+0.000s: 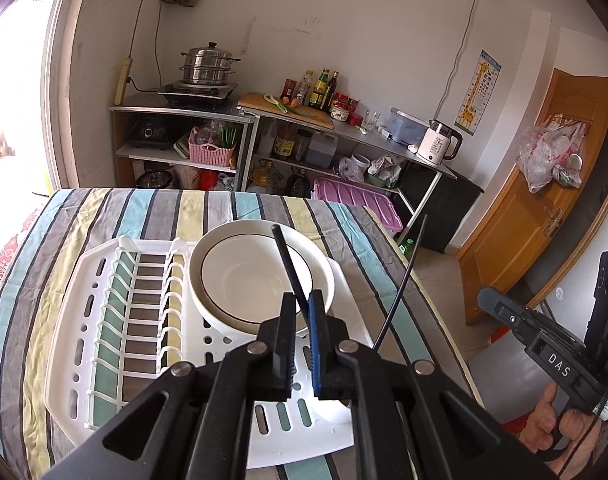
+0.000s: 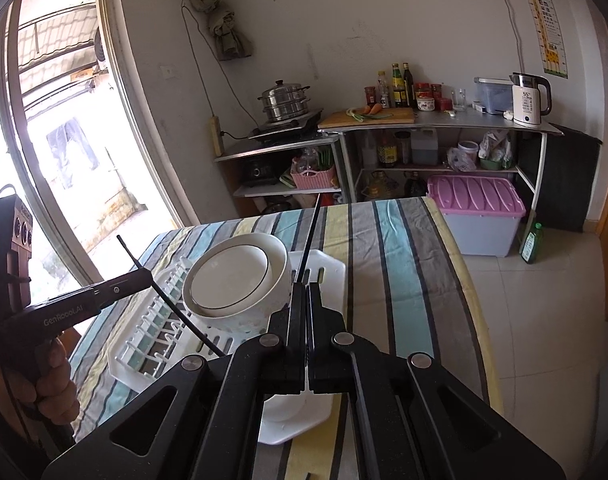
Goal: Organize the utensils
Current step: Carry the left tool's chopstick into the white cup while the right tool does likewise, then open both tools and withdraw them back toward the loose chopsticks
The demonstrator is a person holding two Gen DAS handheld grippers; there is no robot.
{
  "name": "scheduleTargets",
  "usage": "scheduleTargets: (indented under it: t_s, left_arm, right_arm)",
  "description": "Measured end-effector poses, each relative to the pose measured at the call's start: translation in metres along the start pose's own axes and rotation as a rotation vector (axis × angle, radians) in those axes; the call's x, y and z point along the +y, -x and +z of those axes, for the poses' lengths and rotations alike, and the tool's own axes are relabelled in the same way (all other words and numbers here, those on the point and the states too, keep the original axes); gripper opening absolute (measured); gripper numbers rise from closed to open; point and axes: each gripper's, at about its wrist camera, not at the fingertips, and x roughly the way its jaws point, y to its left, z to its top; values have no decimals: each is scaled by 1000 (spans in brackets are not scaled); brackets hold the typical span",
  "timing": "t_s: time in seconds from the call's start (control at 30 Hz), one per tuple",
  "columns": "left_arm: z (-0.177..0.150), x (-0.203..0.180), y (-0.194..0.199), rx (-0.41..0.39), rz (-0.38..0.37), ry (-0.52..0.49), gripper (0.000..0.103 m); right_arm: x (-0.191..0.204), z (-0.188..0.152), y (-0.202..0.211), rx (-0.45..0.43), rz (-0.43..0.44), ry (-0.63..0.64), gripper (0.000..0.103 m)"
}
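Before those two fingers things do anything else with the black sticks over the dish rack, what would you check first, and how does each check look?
1. Left gripper grips a black chopstick: ok, pinched between its fingers.
2. Right gripper grips the other chopstick: ok, fingers shut on it.
3. White dish rack sits flat on the striped tablecloth: ok.
4. Stacked white bowls steady in the rack: ok, resting upright.
5. Chopsticks clear of the bowls: cannot tell; both cross over them in the views.
6. A slot for chopsticks in the rack: cannot tell; the grippers hide the near end.
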Motion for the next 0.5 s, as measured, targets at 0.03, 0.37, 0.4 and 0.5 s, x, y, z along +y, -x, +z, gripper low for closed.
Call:
scheduleTargets:
  t_s: [0.03, 0.37, 0.4, 0.5]
  left_arm:
    - [0, 0, 0, -2, 1, -3, 7]
    - [-8, 2, -5, -4, 56, -49, 11]
    - [-8, 1, -4, -8, 56, -52, 16]
    - [-12, -3, 5, -25, 44, -61, 33]
  right_arm:
    - [0, -2, 1, 1, 5, -2, 0]
    - [4, -17, 18, 3, 28, 11, 1]
    - [4, -19, 21, 0, 32, 10, 3]
    - [6, -25, 33, -15, 42, 13, 7]
